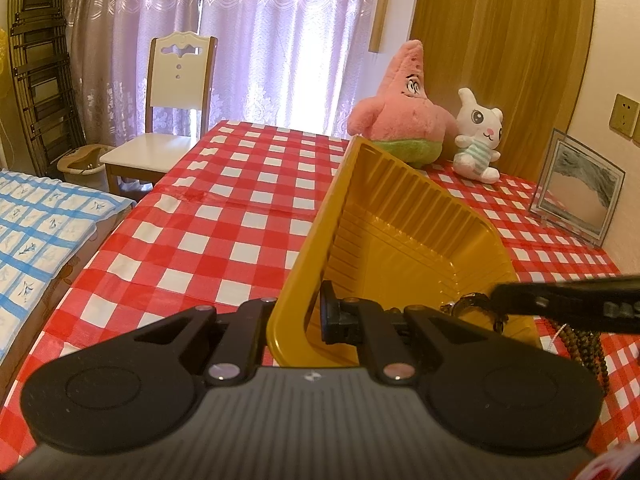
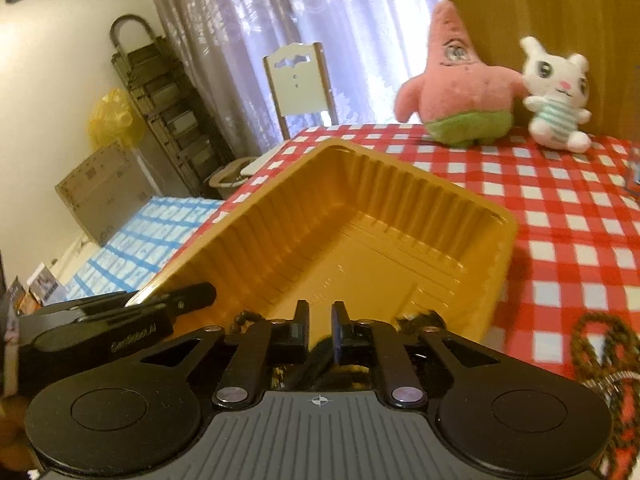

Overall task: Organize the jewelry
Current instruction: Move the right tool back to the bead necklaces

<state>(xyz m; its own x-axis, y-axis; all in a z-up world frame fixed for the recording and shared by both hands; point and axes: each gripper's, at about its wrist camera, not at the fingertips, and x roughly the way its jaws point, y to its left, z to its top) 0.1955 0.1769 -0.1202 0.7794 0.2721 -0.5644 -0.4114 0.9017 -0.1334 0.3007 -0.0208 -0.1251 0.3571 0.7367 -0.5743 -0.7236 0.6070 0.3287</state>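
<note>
Yellow tray wall pinched by left claw; right claw holds bracelet

A pink star plush and white bunny plush are seen upper right on the checkered desk; a chair is placed upper left.

I'm in a lived-in home room. Ahead of my tongs a red-and-white checked tablecloth carries a pink starfish plush toy and a small white bunny plush. Beyond stand a cream wooden dining chair and lilac lace curtains; left lies blue-checked bedding.
</note>
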